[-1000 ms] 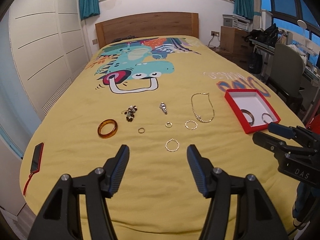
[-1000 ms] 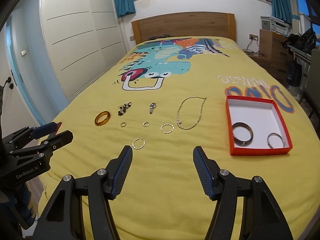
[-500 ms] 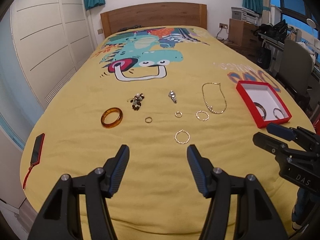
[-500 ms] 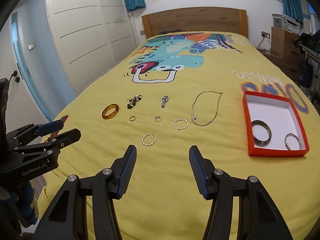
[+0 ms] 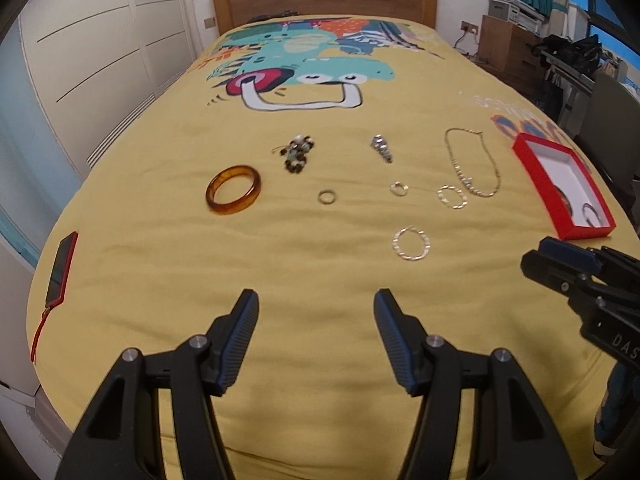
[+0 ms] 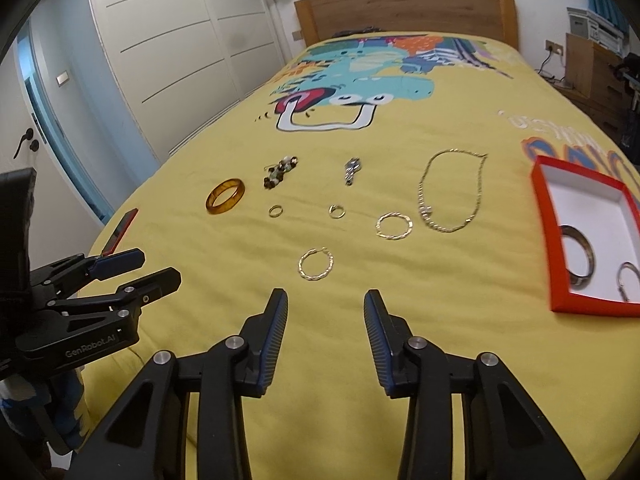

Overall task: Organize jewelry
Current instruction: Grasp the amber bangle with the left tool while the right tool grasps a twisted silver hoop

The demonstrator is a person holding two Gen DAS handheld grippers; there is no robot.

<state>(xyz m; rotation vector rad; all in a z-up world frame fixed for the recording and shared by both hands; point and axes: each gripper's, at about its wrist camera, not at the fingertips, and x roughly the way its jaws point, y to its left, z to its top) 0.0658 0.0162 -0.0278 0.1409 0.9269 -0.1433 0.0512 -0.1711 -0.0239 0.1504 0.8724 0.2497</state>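
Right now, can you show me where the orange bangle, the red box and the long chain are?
orange bangle [image 6: 226, 201]: right wrist view, on its near rim.
red box [image 6: 591, 304]: right wrist view, on its near red wall.
long chain [image 6: 421, 196]: right wrist view, on its left strand.

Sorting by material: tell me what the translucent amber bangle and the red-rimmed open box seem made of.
Translucent amber bangle: probably resin or plastic, possibly glass; glossy and see-through, with the yellow bedspread showing inside the ring.
Red-rimmed open box: likely cardboard; thin, straight, matte red walls with a white lining.
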